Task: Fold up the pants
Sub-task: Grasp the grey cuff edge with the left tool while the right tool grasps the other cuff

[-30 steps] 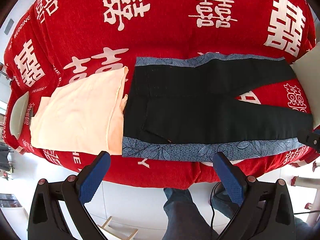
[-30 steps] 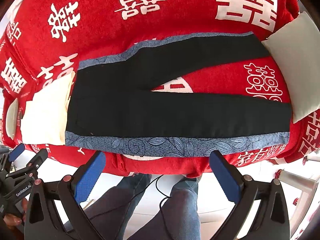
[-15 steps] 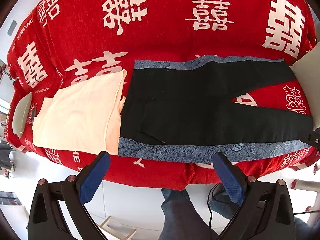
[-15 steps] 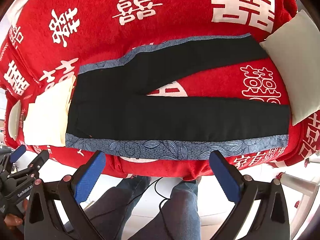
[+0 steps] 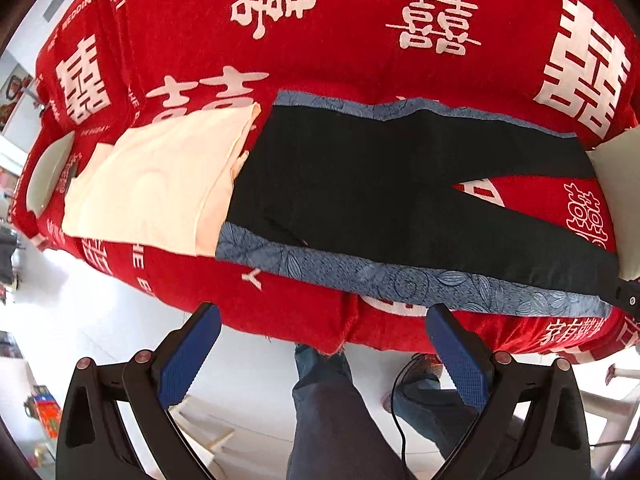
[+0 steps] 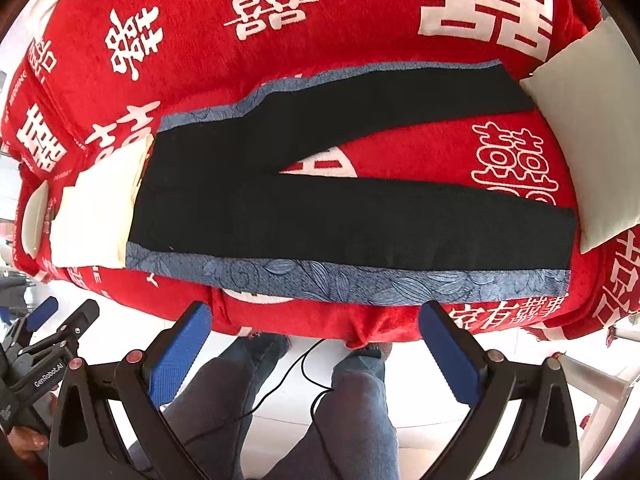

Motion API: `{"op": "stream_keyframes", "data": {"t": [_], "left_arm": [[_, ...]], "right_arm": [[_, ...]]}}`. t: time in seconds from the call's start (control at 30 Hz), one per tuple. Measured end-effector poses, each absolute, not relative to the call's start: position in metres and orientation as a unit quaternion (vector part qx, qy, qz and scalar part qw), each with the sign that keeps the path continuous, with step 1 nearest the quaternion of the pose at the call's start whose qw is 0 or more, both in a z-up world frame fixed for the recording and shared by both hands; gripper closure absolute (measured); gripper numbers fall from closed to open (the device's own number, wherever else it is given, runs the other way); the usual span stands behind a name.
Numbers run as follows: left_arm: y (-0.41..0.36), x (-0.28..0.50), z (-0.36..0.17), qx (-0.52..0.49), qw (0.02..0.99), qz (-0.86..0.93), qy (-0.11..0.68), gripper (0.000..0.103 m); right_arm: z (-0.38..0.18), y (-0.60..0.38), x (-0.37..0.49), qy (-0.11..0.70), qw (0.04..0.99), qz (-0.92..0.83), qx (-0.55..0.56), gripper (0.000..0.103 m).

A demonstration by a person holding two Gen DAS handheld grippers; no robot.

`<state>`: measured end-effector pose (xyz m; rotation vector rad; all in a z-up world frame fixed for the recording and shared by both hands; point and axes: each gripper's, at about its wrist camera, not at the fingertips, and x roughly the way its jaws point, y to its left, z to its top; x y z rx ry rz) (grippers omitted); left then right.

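- Red plush blanket [image 5: 360,40] printed with white characters covers the whole work surface, draping over the near edge above a pale floor.
- Black pants with blue floral side bands [image 6: 320,208] lie flat on that blanket, waist toward the left, 2 legs spread in a V toward the right, the near band running along the front edge.
- Folded cream cloth [image 5: 156,192] lies at the waist end, its edge touching or just overlapping the pants.
- White cushion [image 6: 580,128] sits at the far leg's hem.
- Left gripper [image 5: 320,348] hovers off the near edge below the waist area, its blue pads spread wide, holding nothing.
- Right gripper [image 6: 316,344] hovers below the near leg, likewise released and empty.
- Folding has not begun, by my reading. A clean first fold likely means pinching the near band at waist and hem together, then laying leg onto leg with the bands aligned, clear of the cream cloth.
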<state>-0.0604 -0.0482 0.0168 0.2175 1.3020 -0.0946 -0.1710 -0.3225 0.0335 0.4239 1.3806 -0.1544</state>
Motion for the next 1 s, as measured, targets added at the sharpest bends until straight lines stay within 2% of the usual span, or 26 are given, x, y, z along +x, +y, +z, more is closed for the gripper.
{"op": "stream_keyframes", "data": {"t": [0.27,0.43,0.53,0.7,0.73,0.77,0.83,0.93,1.0], "left_arm": [[-0.047,-0.055,0.011,0.109,0.782,-0.054,0.612,0.0],[-0.013,-0.025,-0.012,0.063,0.775,-0.068,0.625,0.0],[0.015,-0.009,-0.036,0.017,0.766,-0.073,0.639,0.0],[0.044,0.01,-0.094,-0.008,0.743,-0.067,0.666,0.0],[0.049,0.012,-0.107,-0.029,0.735,-0.081,0.673,0.002],[0.054,0.013,-0.118,-0.051,0.731,-0.092,0.674,0.017],[0.06,0.014,-0.14,-0.079,0.717,-0.108,0.684,0.032],[0.068,0.011,-0.174,-0.123,0.698,-0.112,0.697,0.033],[0.072,0.008,-0.186,-0.14,0.695,-0.112,0.696,0.033]], "right_arm": [[0.028,-0.322,-0.175,0.633,0.739,-0.075,0.219,0.0],[0.009,-0.308,-0.172,0.608,0.731,-0.052,0.305,0.0],[-0.014,-0.297,-0.17,0.592,0.716,-0.046,0.368,0.0],[-0.087,-0.273,-0.166,0.573,0.661,-0.027,0.483,0.0],[-0.104,-0.268,-0.168,0.567,0.648,-0.022,0.508,0.0],[-0.116,-0.264,-0.17,0.561,0.64,-0.015,0.525,0.001],[-0.145,-0.253,-0.172,0.547,0.628,0.005,0.553,0.005],[-0.186,-0.234,-0.173,0.541,0.61,0.033,0.579,0.026],[-0.202,-0.227,-0.172,0.536,0.607,0.043,0.585,0.026]]}}
